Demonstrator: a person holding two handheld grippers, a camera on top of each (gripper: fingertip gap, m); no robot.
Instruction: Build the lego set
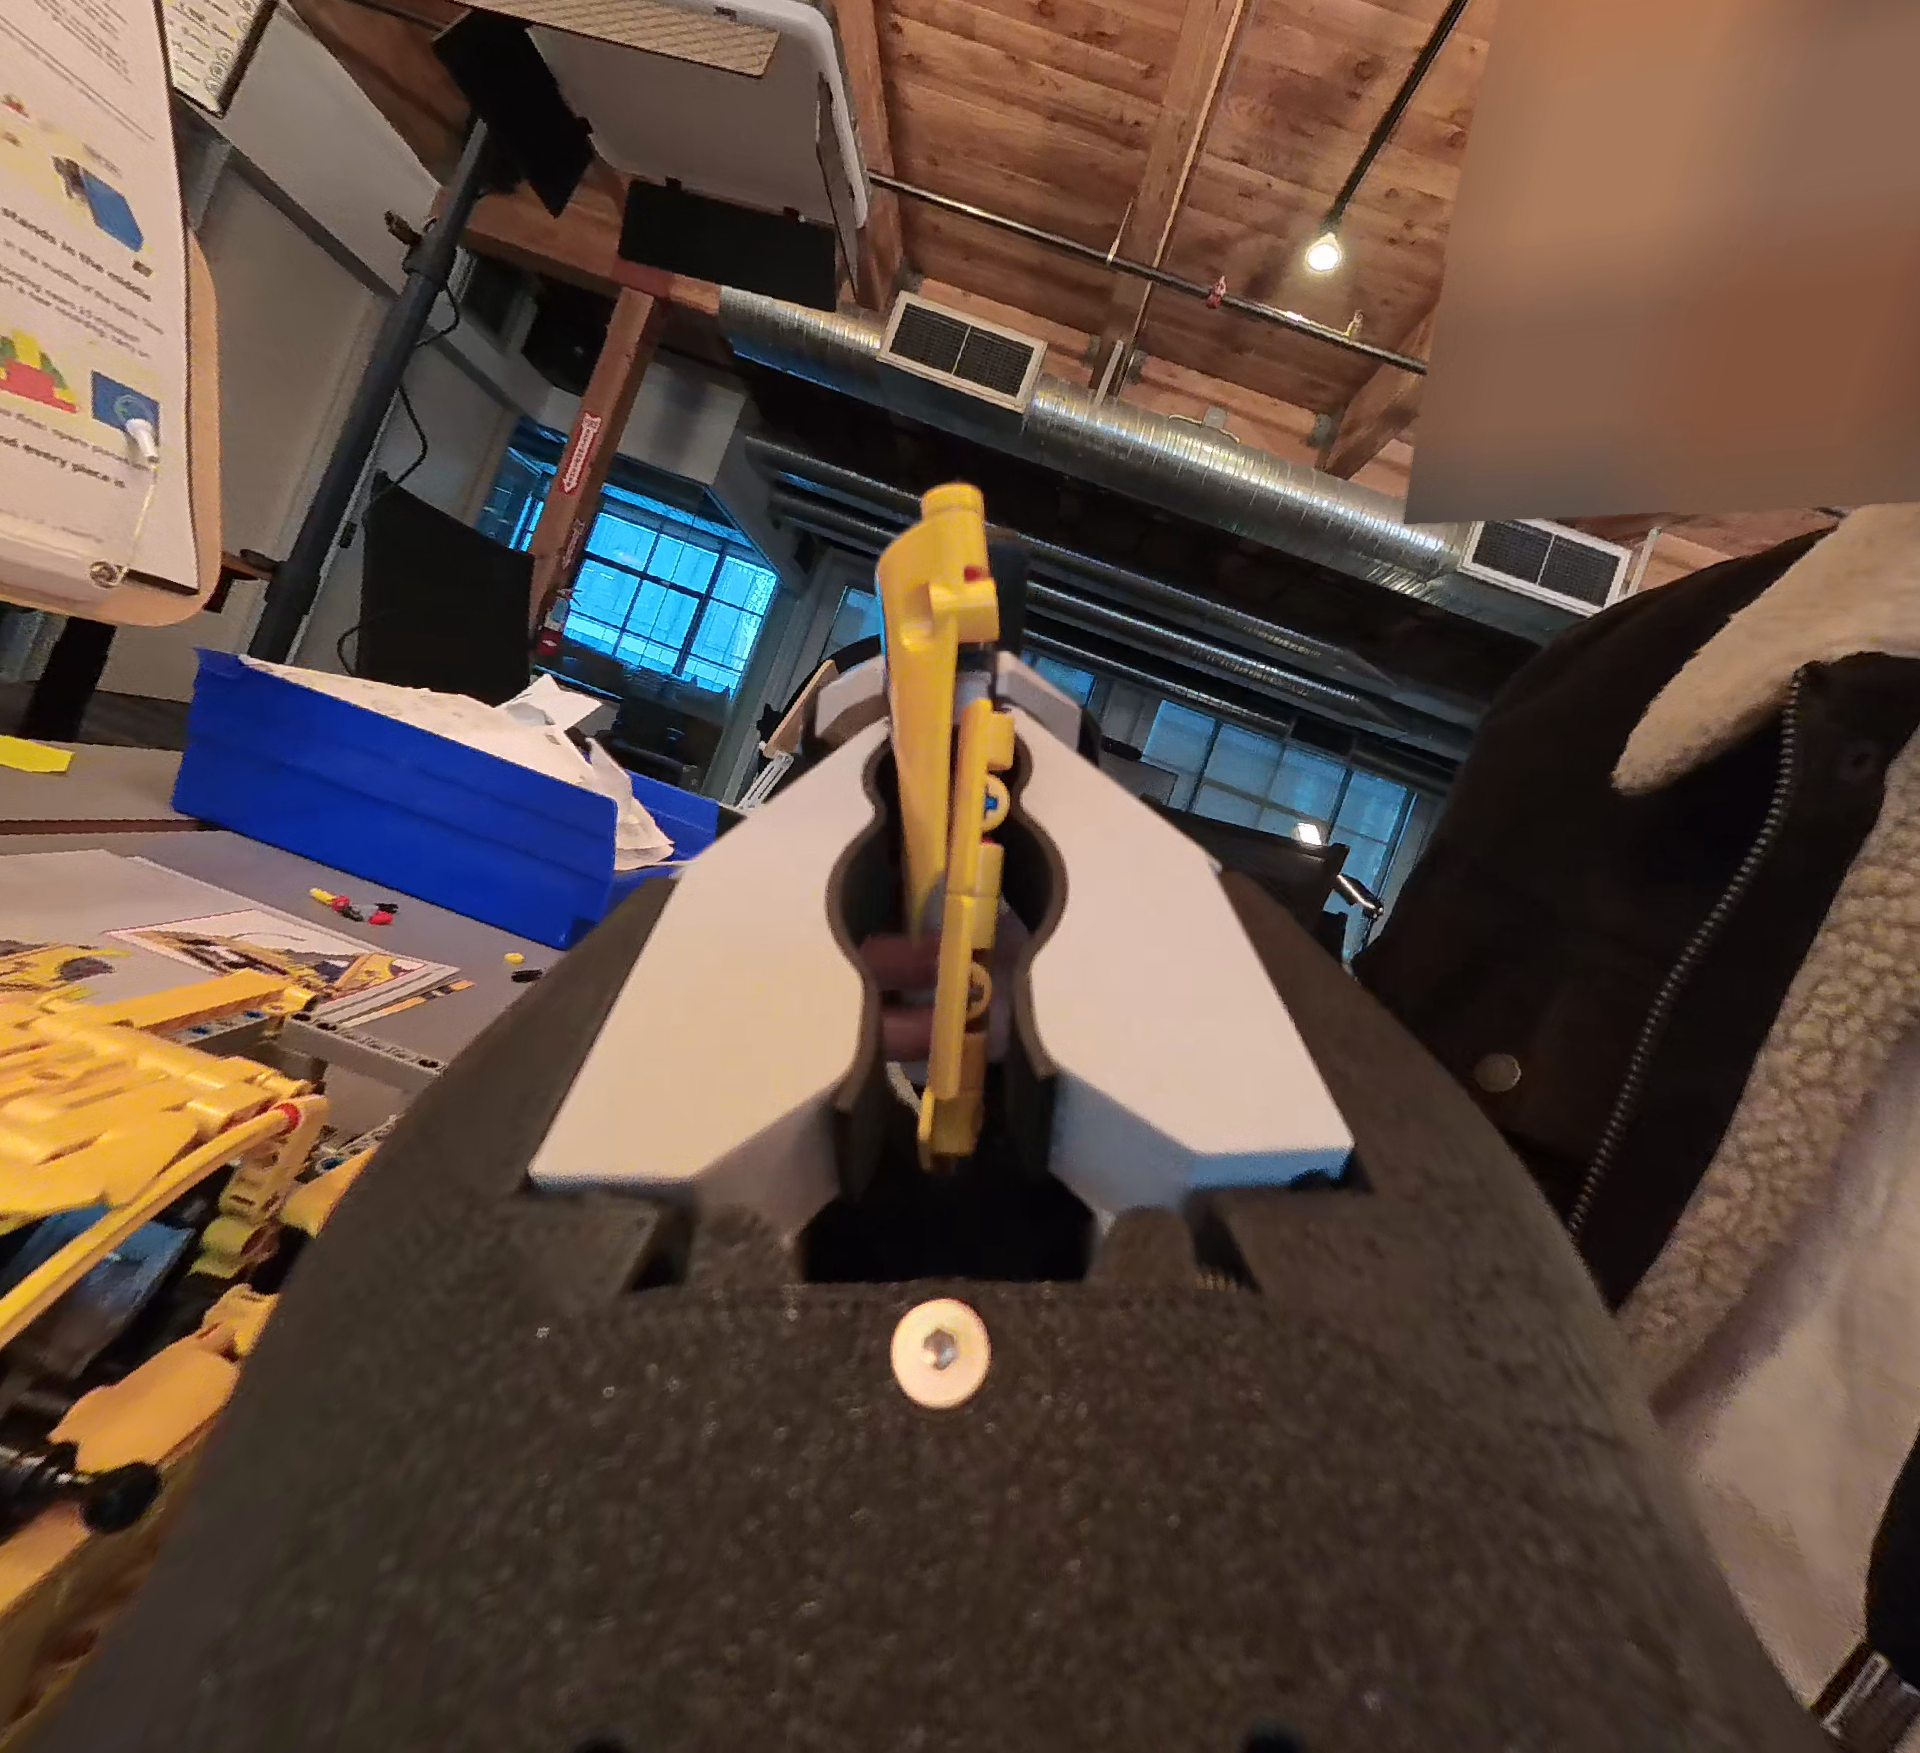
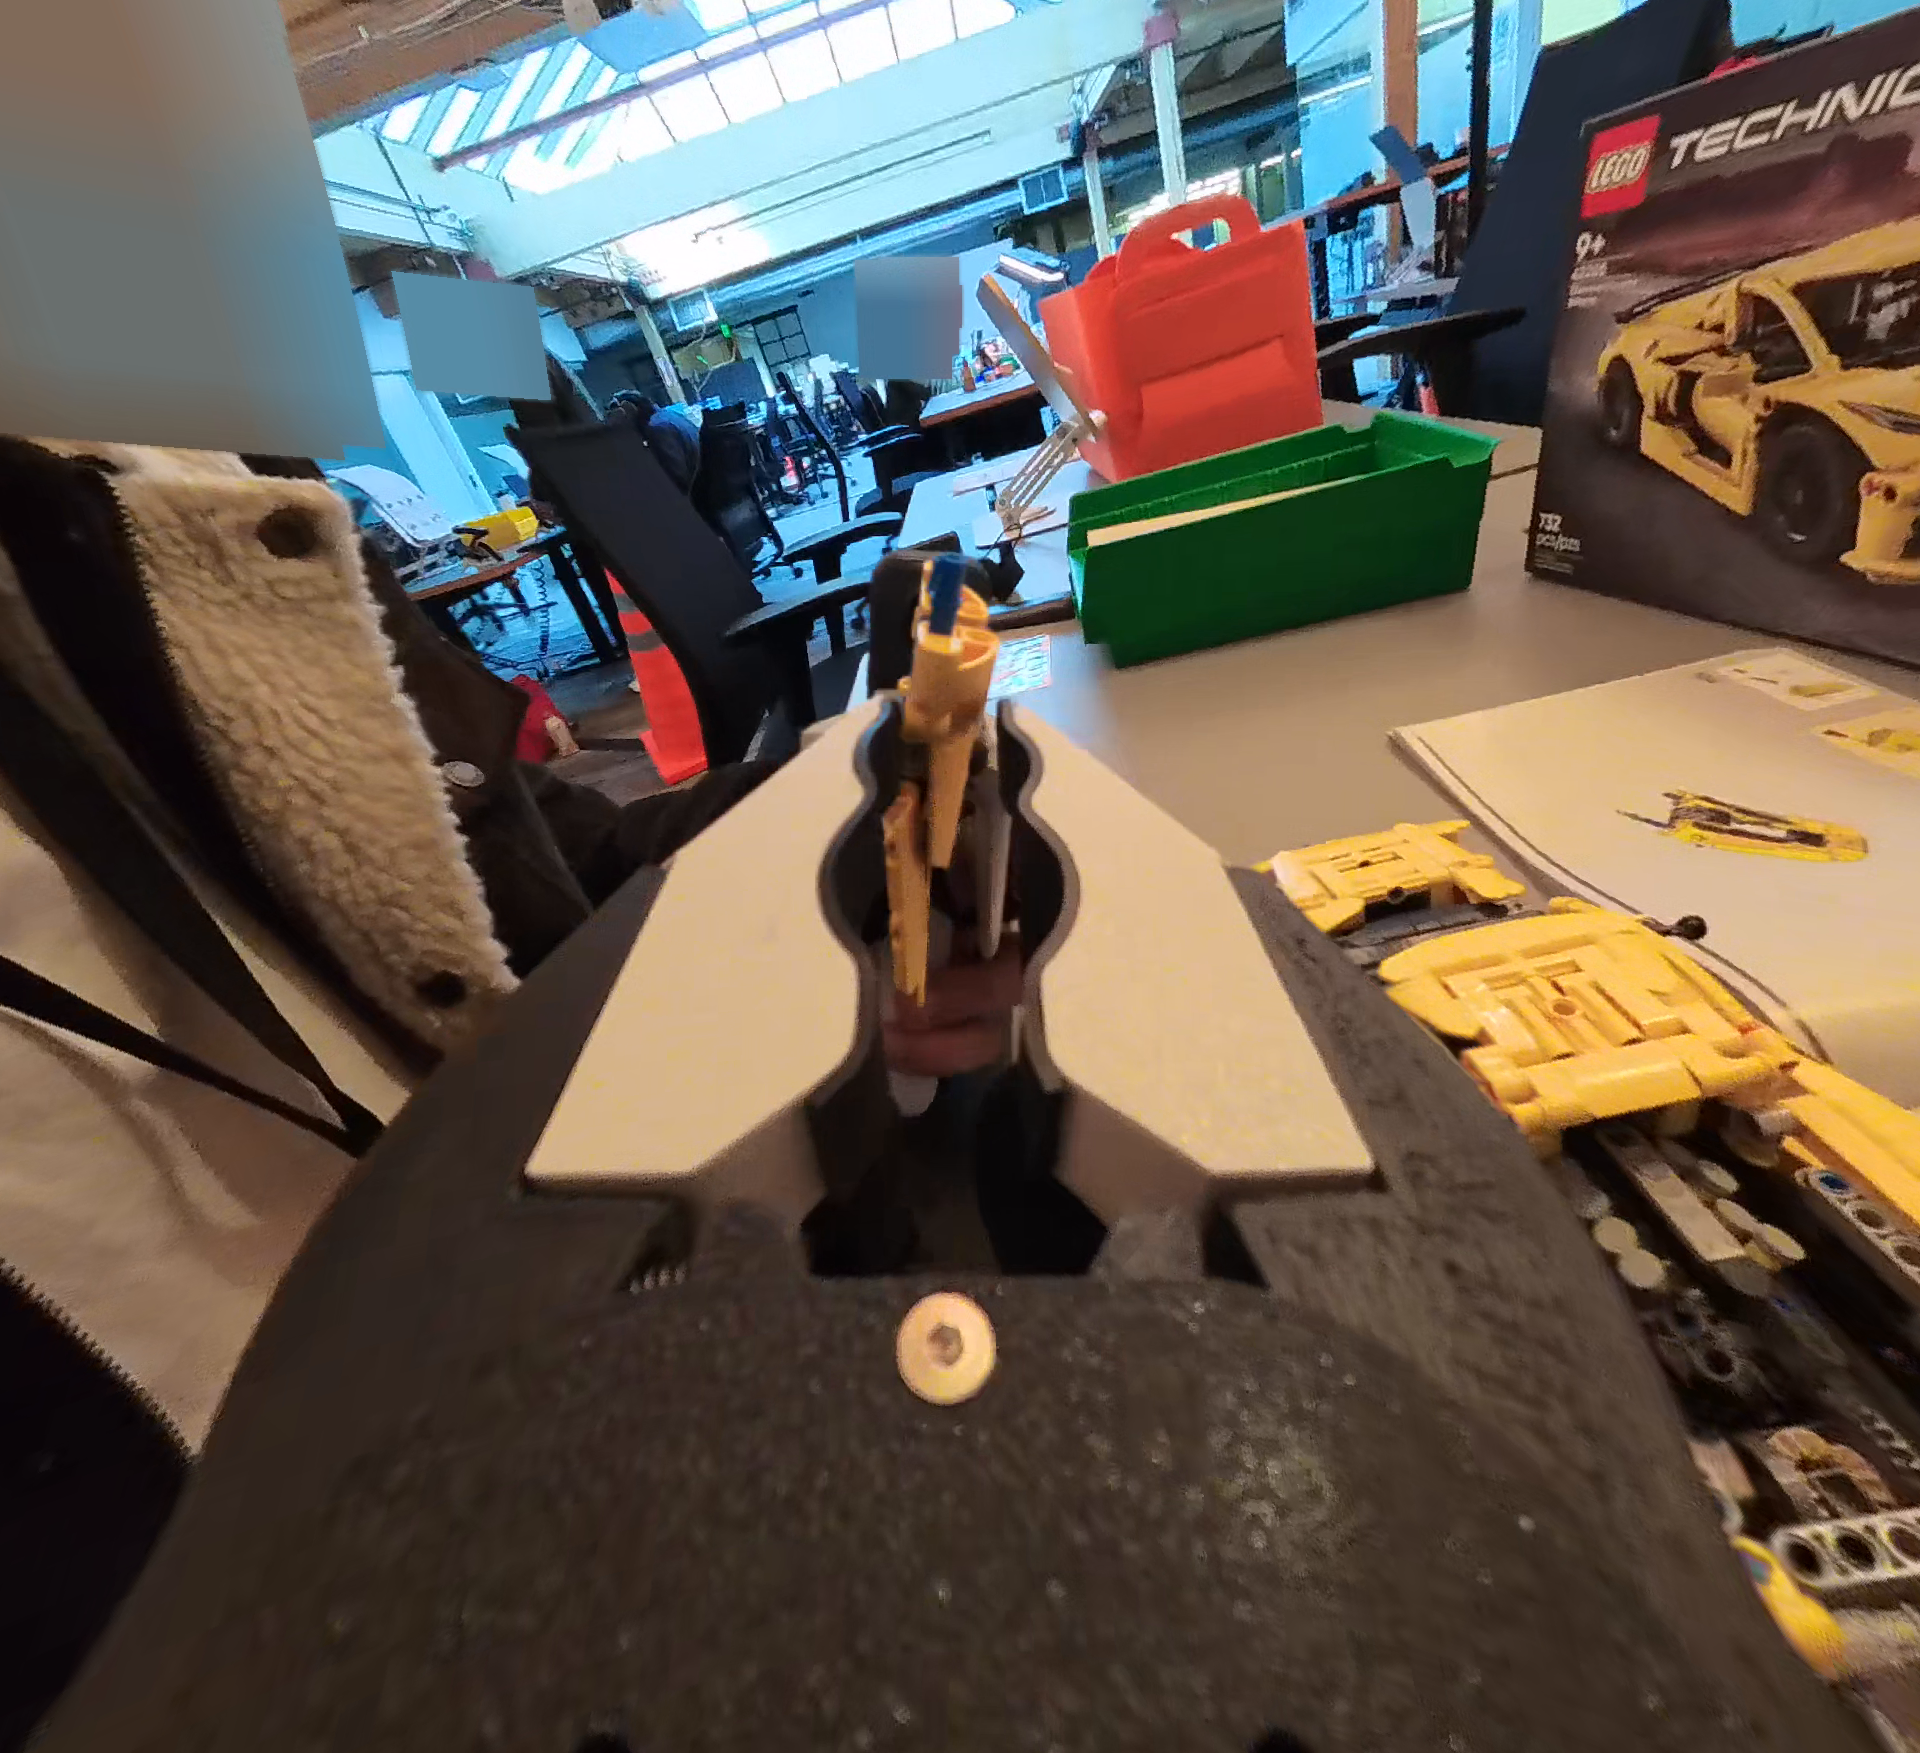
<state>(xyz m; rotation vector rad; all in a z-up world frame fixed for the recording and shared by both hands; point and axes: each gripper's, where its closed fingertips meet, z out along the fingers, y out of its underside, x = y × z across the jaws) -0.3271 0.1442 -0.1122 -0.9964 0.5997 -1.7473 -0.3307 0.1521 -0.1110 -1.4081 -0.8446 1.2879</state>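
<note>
Left gripper [image 1: 948, 872] clamped on a yellow panel sub-assembly [image 1: 951, 830], centre frame, raised above the surface [image 1: 94, 882]. Right gripper [image 2: 940, 862] clamped on the same sub-assembly's other end [image 2: 935, 768]. Lower right, half-built yellow car [image 2: 1558, 1007]; beyond, instruction booklet [image 2: 1662, 768], green bin [image 2: 1278, 550], set box [image 2: 1745, 353].

left gripper [image 1: 951, 716] and right gripper [image 2: 940, 716] raised, jaws clamped.

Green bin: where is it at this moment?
In the right wrist view, the green bin sits on the table at upper right, in front of the orange container and left of the set's box.
</note>
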